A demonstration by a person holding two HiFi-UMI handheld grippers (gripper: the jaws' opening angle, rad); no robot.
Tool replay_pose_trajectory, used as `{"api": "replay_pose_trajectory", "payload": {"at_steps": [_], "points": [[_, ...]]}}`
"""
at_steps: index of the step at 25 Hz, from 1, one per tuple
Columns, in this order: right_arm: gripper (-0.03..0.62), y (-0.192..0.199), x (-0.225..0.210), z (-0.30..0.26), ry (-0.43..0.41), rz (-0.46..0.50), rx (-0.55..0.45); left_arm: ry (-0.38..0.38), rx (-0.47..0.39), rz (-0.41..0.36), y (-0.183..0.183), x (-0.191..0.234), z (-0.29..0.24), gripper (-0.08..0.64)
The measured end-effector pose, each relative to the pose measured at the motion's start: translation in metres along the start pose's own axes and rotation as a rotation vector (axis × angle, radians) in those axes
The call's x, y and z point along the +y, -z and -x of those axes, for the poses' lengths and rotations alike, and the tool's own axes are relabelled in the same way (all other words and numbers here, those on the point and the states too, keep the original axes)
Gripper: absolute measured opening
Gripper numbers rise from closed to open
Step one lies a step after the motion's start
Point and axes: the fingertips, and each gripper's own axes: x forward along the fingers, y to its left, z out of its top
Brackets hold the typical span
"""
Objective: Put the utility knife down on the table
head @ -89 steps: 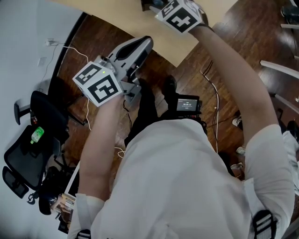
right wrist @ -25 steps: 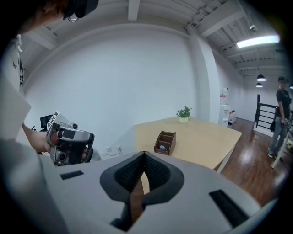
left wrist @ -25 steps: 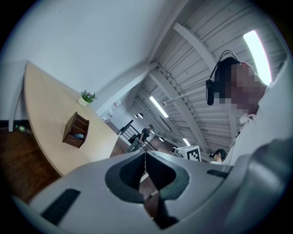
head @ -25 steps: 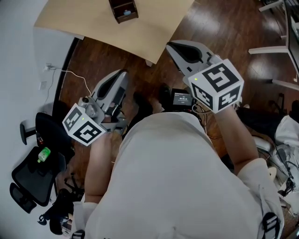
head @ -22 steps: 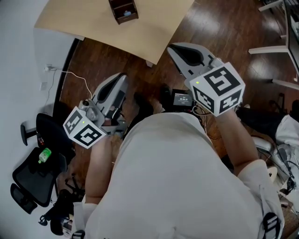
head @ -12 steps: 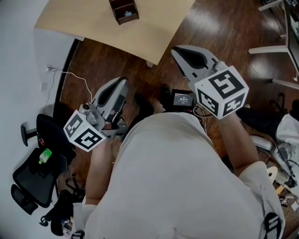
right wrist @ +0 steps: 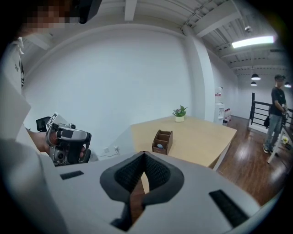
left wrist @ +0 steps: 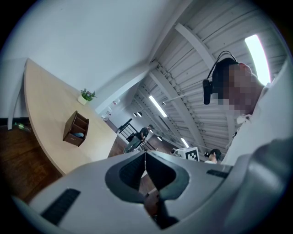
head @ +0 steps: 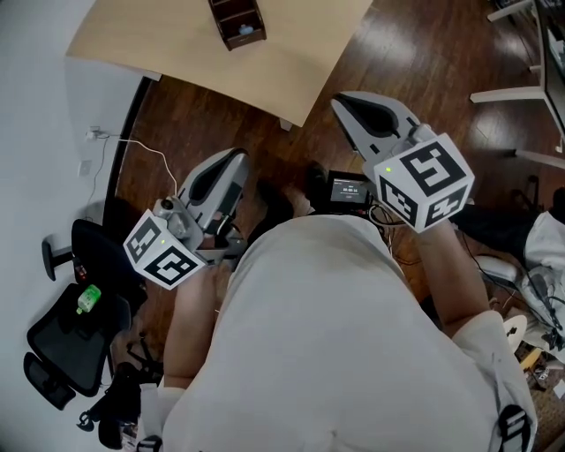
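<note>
Up close by the body: both tools are tucked in near the torso, over the dark wood floor, short of the table.
left gripper: jaws closed together, nothing between them.
right gripper: same deal, jaws together and empty, tipped a bit downward.
utility knife: can't spot it anywhere. It's not in either tool and not on the part of the tabletop that shows.
progress: my guess is the put-down is already done, or the knife is just out of frame. Can't tell which. Either way, the grippers have nothing to let go of.
left side: an office chair and a white cable sit by the wall, so it's tighter there.
table: its near corner is just ahead of the right gripper. The top is bare tan up to a wooden organizer, with a small plant at the far end.
far right: open floor, loads of room.
</note>
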Motion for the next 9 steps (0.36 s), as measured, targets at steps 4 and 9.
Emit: {"api": "replay_pose_trajectory", "payload": {"at_steps": [4,9], "points": [[0.002,0.0,-0.002,-0.002,0.016,0.001,0.002,0.008,0.001,0.004,-0.001,0.004,0.001,0.003],[0.002,-0.012,0.007,-0.012,0.023,0.013,-0.004,0.015,-0.002,0.001,-0.013,0.011,0.012,0.002]]}}
